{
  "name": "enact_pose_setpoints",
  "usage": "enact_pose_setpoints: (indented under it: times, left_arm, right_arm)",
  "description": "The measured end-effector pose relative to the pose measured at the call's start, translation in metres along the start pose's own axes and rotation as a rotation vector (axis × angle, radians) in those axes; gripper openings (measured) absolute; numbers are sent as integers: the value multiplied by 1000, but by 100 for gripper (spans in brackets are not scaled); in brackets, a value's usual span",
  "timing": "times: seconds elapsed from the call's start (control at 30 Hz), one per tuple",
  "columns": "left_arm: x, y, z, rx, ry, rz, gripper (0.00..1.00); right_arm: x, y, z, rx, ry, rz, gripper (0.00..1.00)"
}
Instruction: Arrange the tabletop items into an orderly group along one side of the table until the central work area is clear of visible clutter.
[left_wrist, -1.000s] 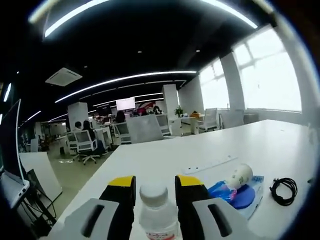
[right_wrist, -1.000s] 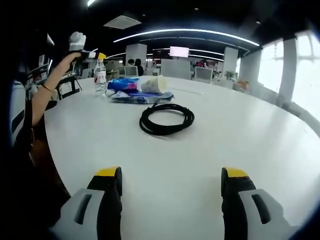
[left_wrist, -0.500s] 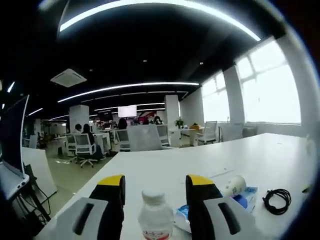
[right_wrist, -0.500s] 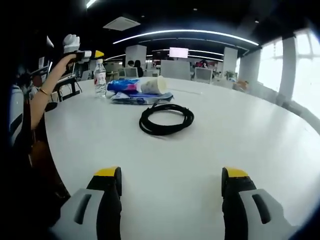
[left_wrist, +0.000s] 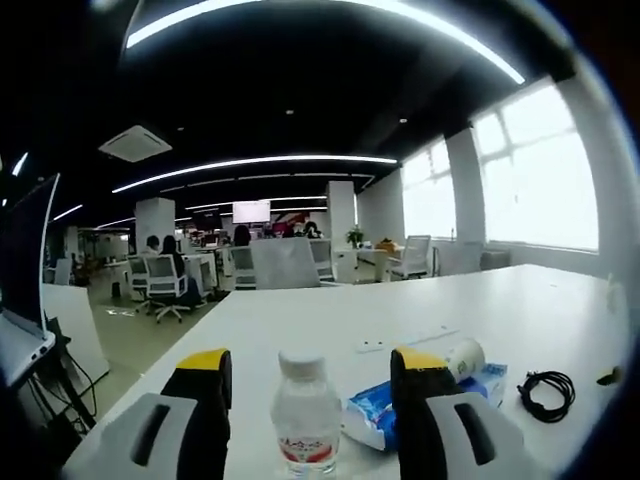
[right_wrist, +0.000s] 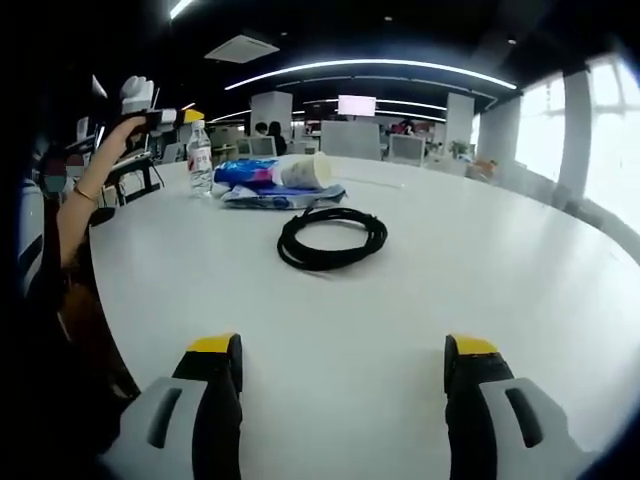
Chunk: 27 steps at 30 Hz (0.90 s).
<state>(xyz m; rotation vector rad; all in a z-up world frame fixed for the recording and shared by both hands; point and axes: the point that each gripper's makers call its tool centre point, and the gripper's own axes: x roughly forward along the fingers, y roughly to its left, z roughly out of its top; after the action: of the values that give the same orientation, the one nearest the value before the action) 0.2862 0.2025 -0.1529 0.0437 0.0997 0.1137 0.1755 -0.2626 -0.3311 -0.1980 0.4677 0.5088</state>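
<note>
Surface and room: a white table (right_wrist: 420, 300) spans the lower half of both views. Behind it lies an open office with curved ceiling light strips (left_wrist: 250, 162), tall windows (left_wrist: 540, 170) at the right of the left gripper view, and office chairs (left_wrist: 165, 285) at mid-left.

Left gripper (left_wrist: 312, 368): the jaws rise from the bottom edge, spread wide and released. The water bottle (left_wrist: 306, 415) stands upright between them at bottom centre, with a clear gap to each jaw; neither jaw touches it. In the right gripper view the same gripper (right_wrist: 172, 117) appears at upper left, held up by a person's hand (right_wrist: 132, 97), just above and left of the bottle (right_wrist: 200, 156).

Right gripper (right_wrist: 342, 345): the jaws are spread wide at the bottom edge, released, holding nothing, over bare table.

Items: the blue packet (left_wrist: 380, 412) lies flat just right of the bottle, partly hidden by the right-hand jaw. The paper cup (left_wrist: 466, 356) lies on its side on the packet; its contents cannot be determined. In the right gripper view, cup (right_wrist: 305, 170) and packet (right_wrist: 270, 192) sit at upper centre-left. The coiled black cable (right_wrist: 332, 237) lies at frame centre, near the packet but apart from it; in the left gripper view it (left_wrist: 543, 392) is at lower right. A white strip (left_wrist: 405, 339), possibly a power strip, lies beyond the cup.
</note>
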Motion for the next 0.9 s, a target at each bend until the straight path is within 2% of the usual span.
enact_pose_setpoints:
  times: [0.17, 0.23, 0.3, 0.43, 0.6, 0.9]
  left_arm:
    - [-3, -3, -5, 7, -10, -12, 72]
    - [-5, -4, -2, -6, -35, -21, 78]
    - [-6, -4, -3, -15, -34, -26, 84]
    - [-9, -8, -9, 4, -2, -41, 88]
    - [-12, -13, -17, 2, 26, -66, 99]
    - [-18, -17, -30, 16, 72, -92, 100]
  right_arm:
    - [0, -1, -1, 10, 1, 0, 82]
    - [0, 0, -2, 19, 4, 5, 83]
    - [1, 1, -2, 25, 6, 10, 84]
    - [3, 1, 0, 17, 11, 13, 85]
    - [5, 3, 1, 18, 19, 26, 86]
    - [7, 4, 2, 23, 28, 44, 87]
